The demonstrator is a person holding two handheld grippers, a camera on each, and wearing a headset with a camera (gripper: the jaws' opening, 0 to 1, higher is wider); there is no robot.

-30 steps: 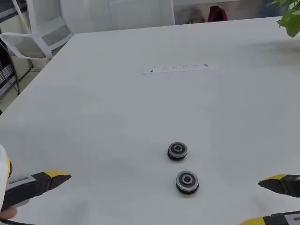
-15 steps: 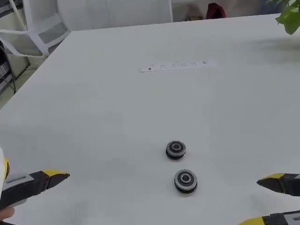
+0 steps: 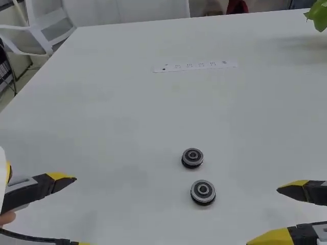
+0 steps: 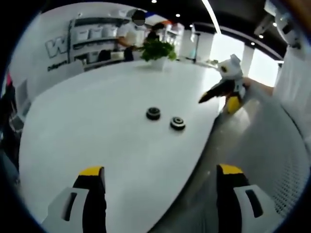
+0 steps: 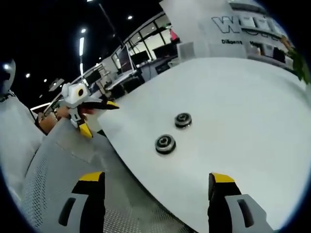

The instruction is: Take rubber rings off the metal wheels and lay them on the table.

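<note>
Two small metal wheels lie flat on the white table (image 3: 127, 117), each with a black rubber ring around its rim. The far wheel (image 3: 192, 157) and the near wheel (image 3: 203, 192) sit close together, apart from each other. My left gripper (image 3: 69, 210) hovers at the table's near left edge, open and holding nothing, well to the left of the wheels. My right gripper (image 3: 269, 214) is at the near right, open with nothing in it. In the left gripper view the wheels (image 4: 153, 113) (image 4: 177, 123) lie ahead of its spread jaws, and in the right gripper view (image 5: 165, 143) (image 5: 183, 120) likewise.
A flat white power strip (image 3: 195, 66) is set into the table further back. Green plant leaves (image 3: 319, 14) reach in at the far right corner. White chairs (image 3: 38, 30) stand beyond the table's far left. People stand at shelves (image 4: 138, 34) in the background.
The head camera has tilted slightly, so the whole picture shifted. The wheels have not moved, and both grippers stay open in about the same places.
</note>
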